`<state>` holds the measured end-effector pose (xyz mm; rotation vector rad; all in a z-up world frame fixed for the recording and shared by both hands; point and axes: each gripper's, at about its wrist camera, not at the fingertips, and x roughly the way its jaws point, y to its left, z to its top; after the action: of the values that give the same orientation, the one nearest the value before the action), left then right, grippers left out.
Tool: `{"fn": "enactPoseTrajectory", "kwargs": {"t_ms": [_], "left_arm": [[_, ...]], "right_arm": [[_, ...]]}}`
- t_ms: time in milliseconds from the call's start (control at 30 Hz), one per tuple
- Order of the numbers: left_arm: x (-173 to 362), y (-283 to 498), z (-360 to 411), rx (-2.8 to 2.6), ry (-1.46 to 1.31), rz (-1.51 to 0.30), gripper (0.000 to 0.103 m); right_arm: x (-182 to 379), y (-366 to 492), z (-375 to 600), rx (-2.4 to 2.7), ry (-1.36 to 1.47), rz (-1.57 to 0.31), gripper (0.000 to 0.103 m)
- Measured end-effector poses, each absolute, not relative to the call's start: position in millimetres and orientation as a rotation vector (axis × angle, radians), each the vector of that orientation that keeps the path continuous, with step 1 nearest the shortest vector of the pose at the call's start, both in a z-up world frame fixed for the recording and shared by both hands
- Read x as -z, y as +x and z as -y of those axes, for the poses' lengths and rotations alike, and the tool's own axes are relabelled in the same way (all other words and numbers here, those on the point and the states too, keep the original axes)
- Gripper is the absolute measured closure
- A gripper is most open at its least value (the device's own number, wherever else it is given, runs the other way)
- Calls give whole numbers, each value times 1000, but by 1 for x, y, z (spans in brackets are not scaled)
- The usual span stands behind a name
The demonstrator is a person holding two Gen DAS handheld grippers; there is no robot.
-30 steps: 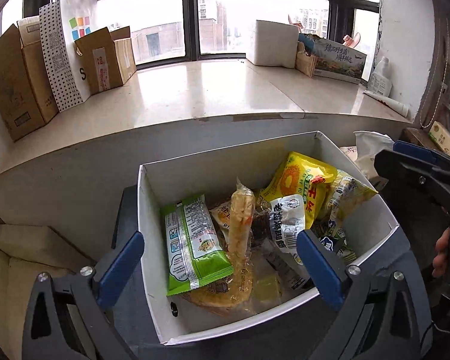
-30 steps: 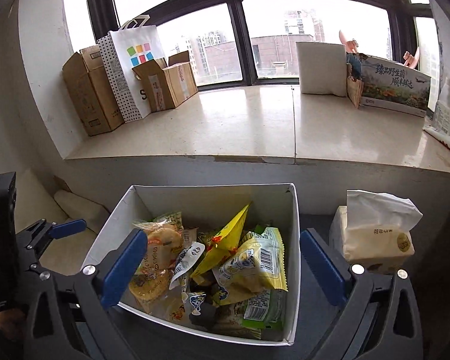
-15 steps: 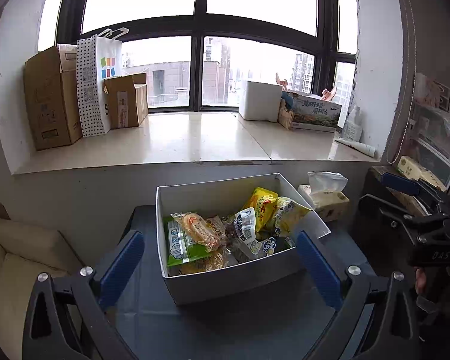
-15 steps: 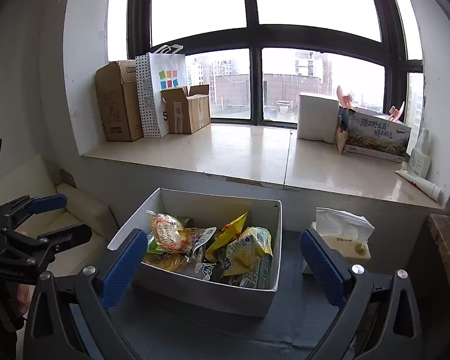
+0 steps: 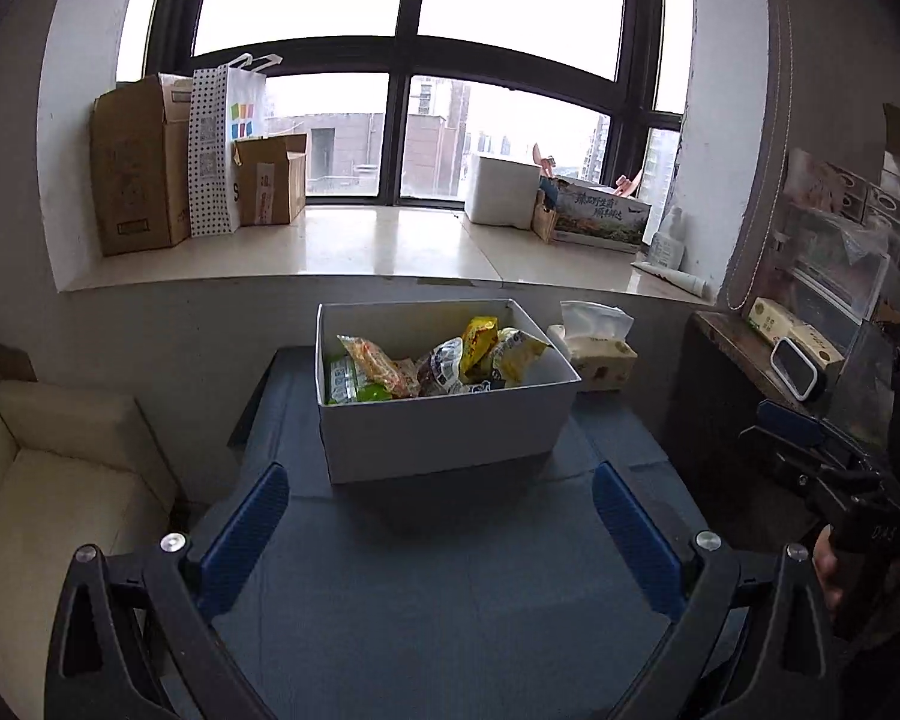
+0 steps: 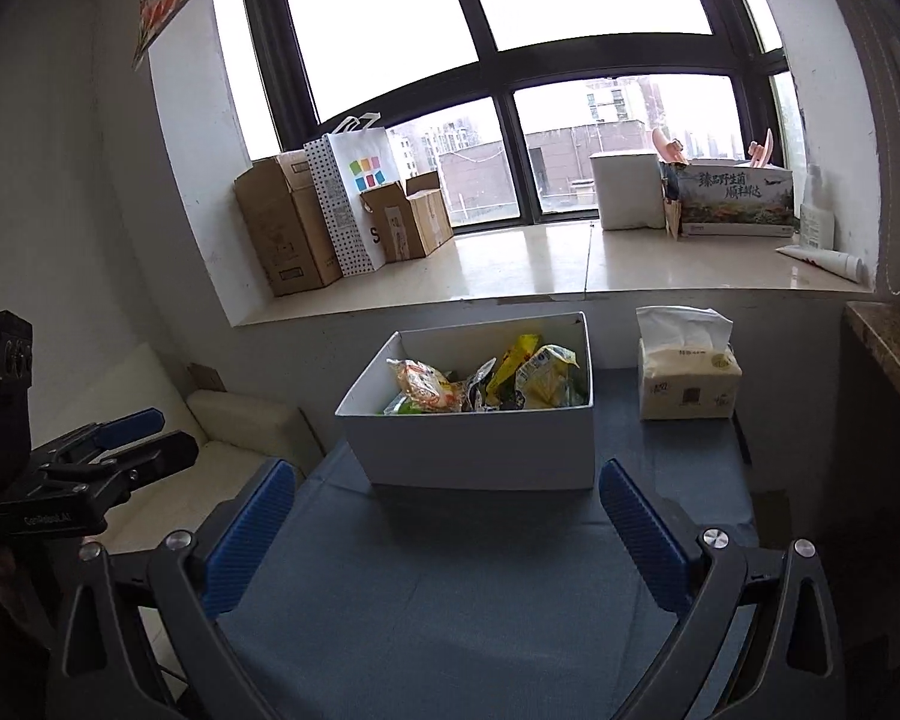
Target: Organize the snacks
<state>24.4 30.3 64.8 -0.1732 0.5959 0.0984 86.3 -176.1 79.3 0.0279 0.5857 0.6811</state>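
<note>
A low table covered in dark blue-grey cloth (image 5: 426,600) carries a soft pack of facial tissues (image 5: 600,348) with a white sheet sticking out of its top. Behind it runs a wide, glossy cream stone windowsill (image 5: 360,246) under a black-framed window (image 5: 399,90). At the sill's left end stand a tall brown cardboard box (image 5: 135,180), a white paper bag with black dots and coloured squares (image 5: 222,150) and a smaller open cardboard box (image 5: 270,180). Toward the right end sit a white foam box (image 5: 501,189) and a printed carton with Chinese lettering (image 5: 600,219). A cream cushioned seat (image 5: 48,480) lies left of the table.
</note>
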Motion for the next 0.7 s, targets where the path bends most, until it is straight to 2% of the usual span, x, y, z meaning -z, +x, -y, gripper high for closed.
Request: {"fn": "enactPoseTrajectory", "kwargs": {"t_ms": [200, 700], "left_arm": [[-54, 16, -23, -122, -142, -622, 0], [-51, 16, -15, -89, -139, -630, 0]], "right_arm": [[-68, 56, 176, -590, -54, -583, 0], [-66, 55, 175, -593, -41, -623, 0]]}}
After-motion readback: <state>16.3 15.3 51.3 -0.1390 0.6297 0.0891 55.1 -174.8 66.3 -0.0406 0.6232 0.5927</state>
